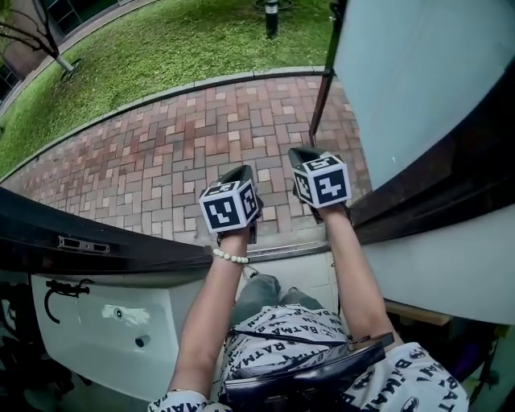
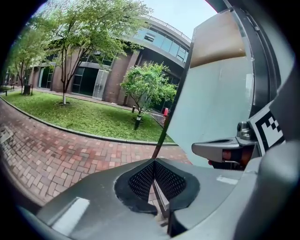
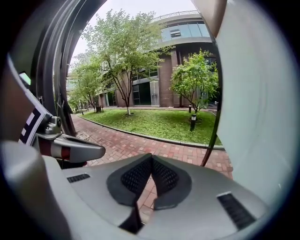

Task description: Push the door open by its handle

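Observation:
The white door [image 1: 402, 72] stands swung outward at the right, its black edge [image 1: 320, 92] slanting down toward the brick paving. My right gripper [image 1: 304, 154] is shut and empty, just left of that edge; its view shows the door panel [image 3: 262, 103] close on the right, clear of the pads. My left gripper [image 1: 239, 173] is also shut with nothing in it and is held beside the right one over the threshold. Each gripper view shows the other gripper alongside. A black handle [image 1: 63, 290] sits on a white panel at the lower left, far from both grippers.
Red brick paving [image 1: 161, 153] lies beyond the threshold, then a curb and lawn [image 1: 177, 40] with a short dark post [image 1: 271, 16]. A dark rail with a metal plate [image 1: 83, 244] crosses the left. Another dark rail [image 1: 451, 177] crosses the right.

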Action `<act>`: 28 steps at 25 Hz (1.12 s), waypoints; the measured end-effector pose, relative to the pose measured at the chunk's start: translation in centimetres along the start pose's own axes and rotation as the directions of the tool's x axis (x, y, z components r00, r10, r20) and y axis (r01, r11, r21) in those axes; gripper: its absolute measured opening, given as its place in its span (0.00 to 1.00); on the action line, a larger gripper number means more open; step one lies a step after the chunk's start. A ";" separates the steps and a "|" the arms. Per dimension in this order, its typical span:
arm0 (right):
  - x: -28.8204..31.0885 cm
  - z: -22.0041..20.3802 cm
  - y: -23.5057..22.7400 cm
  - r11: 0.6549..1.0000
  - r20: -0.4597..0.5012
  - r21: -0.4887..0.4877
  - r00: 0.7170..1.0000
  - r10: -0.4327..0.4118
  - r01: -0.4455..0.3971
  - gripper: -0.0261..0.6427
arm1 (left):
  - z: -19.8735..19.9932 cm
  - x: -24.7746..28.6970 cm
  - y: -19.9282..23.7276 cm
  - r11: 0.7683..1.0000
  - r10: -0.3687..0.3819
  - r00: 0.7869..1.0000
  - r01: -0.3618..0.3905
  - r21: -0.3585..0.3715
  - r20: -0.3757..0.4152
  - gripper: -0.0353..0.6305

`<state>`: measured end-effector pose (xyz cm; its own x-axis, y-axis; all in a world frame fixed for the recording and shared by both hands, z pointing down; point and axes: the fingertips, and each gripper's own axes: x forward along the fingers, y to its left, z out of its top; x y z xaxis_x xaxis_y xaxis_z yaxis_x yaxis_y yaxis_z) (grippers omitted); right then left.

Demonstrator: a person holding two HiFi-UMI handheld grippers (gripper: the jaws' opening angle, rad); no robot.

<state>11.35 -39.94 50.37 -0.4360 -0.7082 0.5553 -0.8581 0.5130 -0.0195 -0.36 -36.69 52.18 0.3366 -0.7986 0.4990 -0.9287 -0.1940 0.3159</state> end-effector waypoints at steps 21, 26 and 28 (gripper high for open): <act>-13.3 -11.6 8.9 0.994 0.020 0.039 0.995 0.100 -0.101 0.05 | -9.5 -12.8 -6.6 1.000 -0.019 1.000 0.019 -0.005 -0.022 0.05; -16.1 -13.4 14.2 0.994 0.039 0.028 0.994 0.103 -0.104 0.05 | -12.8 -18.2 -4.9 1.000 -0.021 1.000 0.020 -0.005 -0.013 0.06; -17.3 -14.1 17.2 0.994 0.041 0.013 0.994 0.105 -0.105 0.05 | -14.6 -20.8 -4.0 1.000 -0.026 1.000 0.026 -0.003 -0.015 0.06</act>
<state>8.02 -11.98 52.17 -0.5343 -0.6701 0.5153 -0.8108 0.5786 -0.0884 -1.37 -11.01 52.37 0.3626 -0.7847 0.5028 -0.9194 -0.2130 0.3306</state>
